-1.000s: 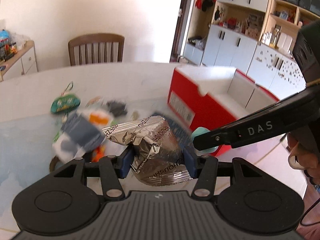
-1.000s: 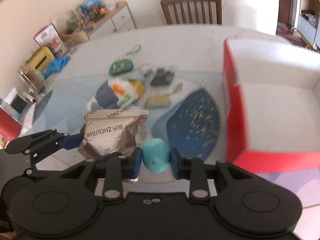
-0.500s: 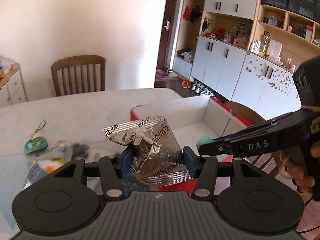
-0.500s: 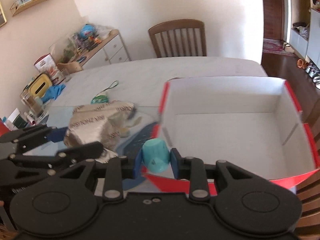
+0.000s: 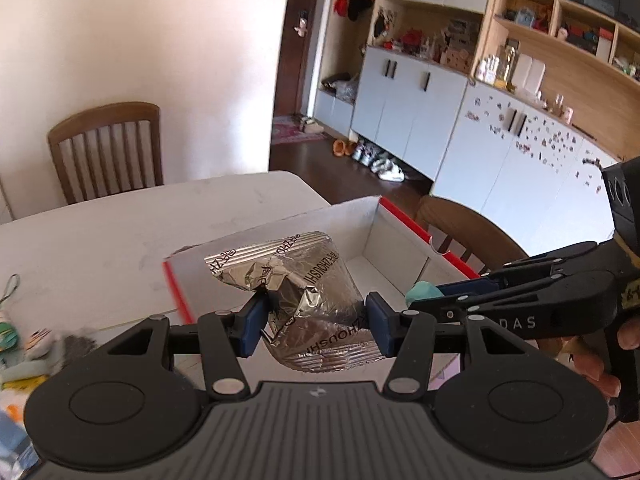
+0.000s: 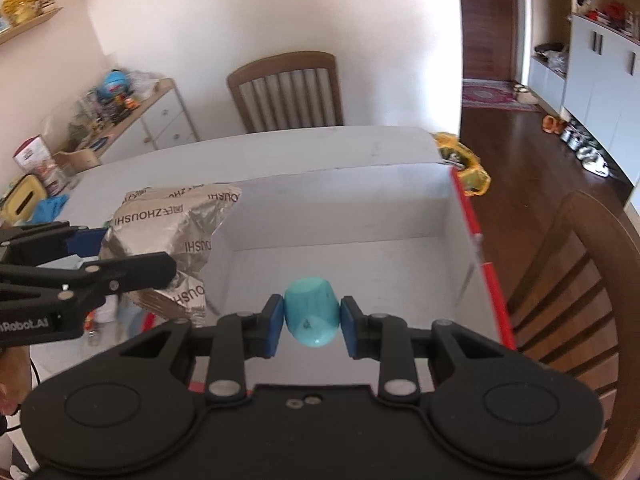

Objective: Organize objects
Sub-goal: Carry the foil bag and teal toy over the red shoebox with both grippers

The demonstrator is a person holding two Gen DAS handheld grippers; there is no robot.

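**Box load: both grippers full, release pending**

Box (image 6: pixel 352 216), red outside and white inside, sits on the table (image 5: pixel 100 240), open and seemingly bare. Left gripper (image 5: pixel 316 320) is clamped on the crumpled foil bag (image 5: pixel 308 280), which hangs at the box's left rim. Right gripper (image 6: pixel 312 320) is closed on the teal cup (image 6: pixel 311 318), held above the box floor. Height over the floor is hard to judge through the fisheye. Suggest: lower both before letting go, bag first as it needs more room, cup beside it. Keep the grippers apart.
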